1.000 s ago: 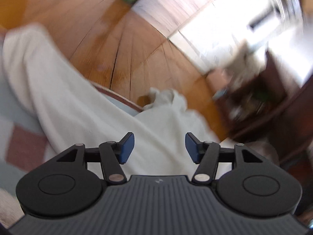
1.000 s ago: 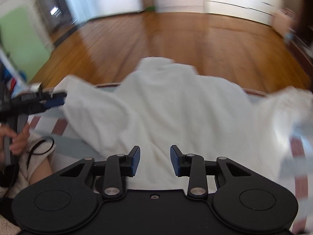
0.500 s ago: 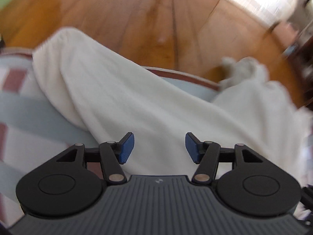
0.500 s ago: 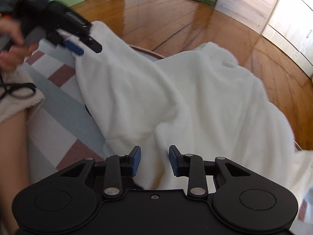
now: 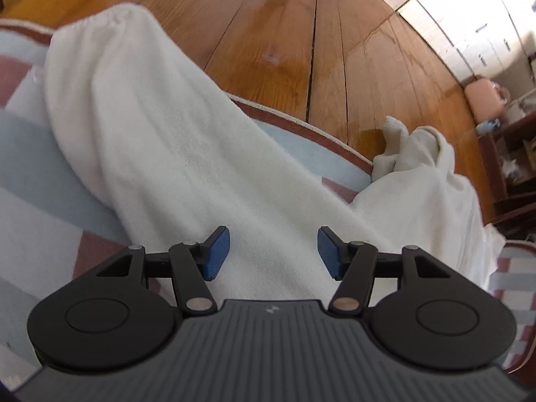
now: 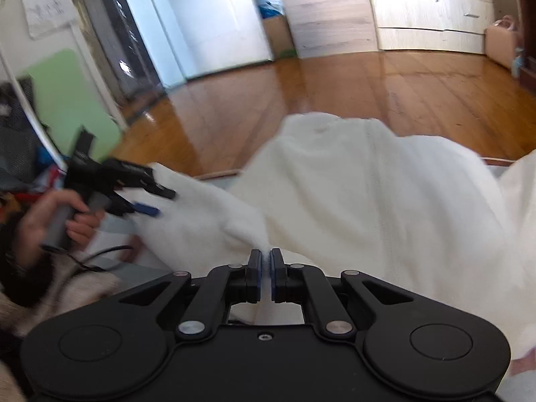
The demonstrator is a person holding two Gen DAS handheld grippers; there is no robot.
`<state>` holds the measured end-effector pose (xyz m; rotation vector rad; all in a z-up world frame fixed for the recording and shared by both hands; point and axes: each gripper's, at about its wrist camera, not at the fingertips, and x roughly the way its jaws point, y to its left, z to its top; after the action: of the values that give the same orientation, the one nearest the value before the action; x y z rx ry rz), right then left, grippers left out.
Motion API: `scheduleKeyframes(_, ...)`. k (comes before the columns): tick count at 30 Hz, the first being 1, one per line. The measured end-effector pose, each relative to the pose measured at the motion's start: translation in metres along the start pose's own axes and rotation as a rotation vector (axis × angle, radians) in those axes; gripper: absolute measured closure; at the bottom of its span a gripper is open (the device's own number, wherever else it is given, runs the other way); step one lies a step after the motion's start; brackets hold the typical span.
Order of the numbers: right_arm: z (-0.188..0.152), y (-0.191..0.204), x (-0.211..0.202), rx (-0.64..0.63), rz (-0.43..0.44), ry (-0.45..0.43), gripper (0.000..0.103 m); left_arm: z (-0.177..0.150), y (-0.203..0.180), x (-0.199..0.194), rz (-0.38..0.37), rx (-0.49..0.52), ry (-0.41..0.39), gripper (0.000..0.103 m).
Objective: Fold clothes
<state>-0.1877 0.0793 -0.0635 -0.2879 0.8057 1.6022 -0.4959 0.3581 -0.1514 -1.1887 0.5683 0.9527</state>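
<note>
Right claw pinched the white fleece garment; left claw stood spread above its sleeve.

Right gripper (image 6: 265,269) jaws had just been closing, pads clamped on a fold of the white fleece garment (image 6: 368,207) at lower centre of frame. Left gripper (image 5: 273,253) was spread over the sleeve (image 5: 140,114), nothing pinched. Garment lay mid-frame across the striped rug (image 5: 30,174), collar end toward the wood floor (image 5: 284,33).

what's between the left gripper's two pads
White garment cloth lies under the gap, but the left gripper stands open and its pads do not press it. The left wrist view shows this.
</note>
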Motion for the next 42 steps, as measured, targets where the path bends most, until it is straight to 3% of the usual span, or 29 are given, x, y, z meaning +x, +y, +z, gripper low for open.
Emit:
scheduleKeyframes(3, 0.004, 0.007, 0.000, -0.008, 0.090, 0.007, 0.096, 0.002, 0.005, 0.001, -0.013, -0.037, -0.002, 0.043)
scheduleKeyframes(5, 0.007, -0.004, 0.000, 0.074, 0.196, 0.006, 0.096, 0.002, 0.002, 0.000, -0.002, -0.020, -0.018, 0.038)
scheduleKeyframes(6, 0.007, -0.008, 0.001, 0.111, 0.242, -0.002, 0.096, 0.001, -0.003, 0.001, 0.025, 0.015, -0.030, 0.031)
scheduleKeyframes(9, 0.003, -0.019, 0.004, 0.121, 0.306, 0.061, 0.096, -0.003, -0.022, 0.008, 0.175, 0.152, -0.064, 0.029)
scheduleKeyframes(11, -0.006, -0.012, 0.015, -0.037, 0.154, 0.177, 0.096, -0.002, -0.028, 0.022, 0.216, 0.194, -0.026, 0.022)
scheduleKeyframes(13, -0.016, -0.011, 0.032, -0.118, 0.021, 0.278, 0.096, 0.001, -0.028, 0.035, 0.245, 0.208, 0.016, 0.019)
scheduleKeyframes(16, -0.016, -0.014, 0.051, -0.132, -0.086, 0.276, 0.095, 0.002, -0.033, 0.040, 0.276, 0.236, -0.020, 0.020)
scheduleKeyframes(17, -0.014, -0.012, 0.057, -0.151, -0.130, 0.284, 0.093, 0.002, -0.034, 0.041, 0.283, 0.253, -0.027, 0.023)
scheduleKeyframes(19, -0.009, -0.001, 0.067, -0.234, -0.204, 0.307, 0.089, 0.001, -0.036, 0.043, 0.306, 0.288, -0.031, 0.040)
scheduleKeyframes(21, -0.003, 0.015, 0.063, -0.316, -0.232, 0.281, 0.089, 0.000, -0.039, 0.040, 0.332, 0.322, -0.050, 0.087)
scheduleKeyframes(23, 0.004, 0.026, 0.054, -0.358, -0.203, 0.234, 0.087, 0.002, -0.038, 0.035, 0.309, 0.309, -0.065, 0.100)
scheduleKeyframes(26, 0.013, 0.031, 0.054, -0.356, -0.113, 0.217, 0.083, 0.000, -0.041, 0.023, 0.252, 0.298, -0.092, 0.103)
scheduleKeyframes(28, 0.014, 0.034, 0.065, -0.349, -0.039, 0.241, 0.083, -0.001, -0.045, 0.019, 0.218, 0.308, -0.105, 0.103)
scheduleKeyframes(30, 0.010, 0.042, 0.078, -0.386, -0.017, 0.270, 0.082, -0.004, -0.051, 0.015, 0.196, 0.335, -0.118, 0.103)
scheduleKeyframes(34, -0.008, 0.052, 0.104, -0.501, -0.078, 0.334, 0.062, -0.008, -0.057, 0.021, 0.186, 0.356, -0.107, 0.103)
scheduleKeyframes(37, -0.012, 0.055, 0.121, -0.525, -0.170, 0.346, 0.060, -0.007, -0.051, 0.022, 0.200, 0.329, -0.085, 0.103)
scheduleKeyframes(42, -0.010, 0.051, 0.116, -0.522, -0.214, 0.345, 0.061, -0.007, -0.037, 0.022, 0.249, 0.291, -0.039, 0.101)
